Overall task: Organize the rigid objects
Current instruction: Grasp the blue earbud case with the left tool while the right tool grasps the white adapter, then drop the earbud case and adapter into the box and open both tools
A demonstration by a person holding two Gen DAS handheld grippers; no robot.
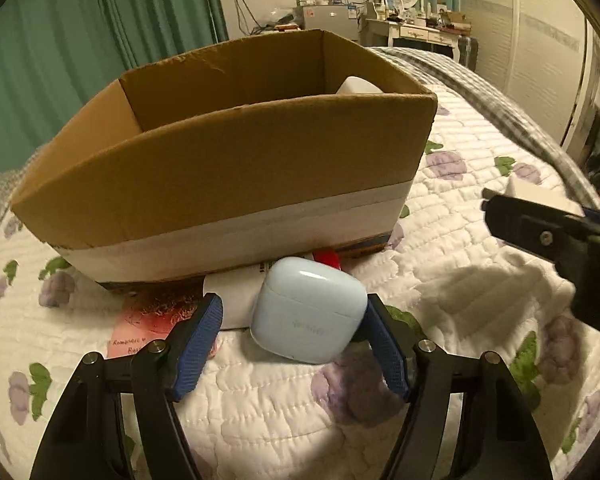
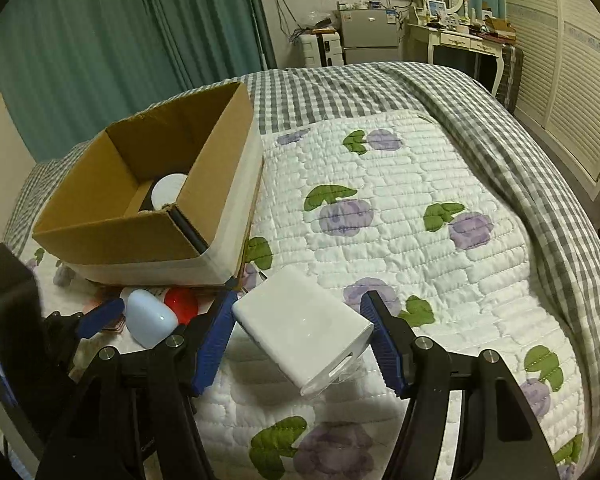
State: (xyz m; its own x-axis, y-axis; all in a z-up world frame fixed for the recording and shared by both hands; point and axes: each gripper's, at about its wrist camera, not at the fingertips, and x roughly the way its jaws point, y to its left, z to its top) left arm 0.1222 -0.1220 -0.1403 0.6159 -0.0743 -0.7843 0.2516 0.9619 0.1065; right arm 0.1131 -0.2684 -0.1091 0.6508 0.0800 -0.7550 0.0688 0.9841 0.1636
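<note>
A light blue earbud case (image 1: pixel 310 309) lies on the quilt in front of an open cardboard box (image 1: pixel 228 176). My left gripper (image 1: pixel 294 320) is open, its blue pads on either side of the case; the right pad touches it. A white charger block (image 2: pixel 304 326) lies on the quilt between the open pads of my right gripper (image 2: pixel 302 320). The box (image 2: pixel 156 200) holds a white round object (image 2: pixel 168 191). The blue case (image 2: pixel 148 318) also shows in the right wrist view.
A red object (image 2: pixel 182 304), a white tube (image 1: pixel 232 296) and a pink card (image 1: pixel 144 320) lie by the box's front wall. The flowered quilt (image 2: pixel 400 208) lies over a checked blanket (image 2: pixel 540 184). A dresser and fridge stand beyond the bed.
</note>
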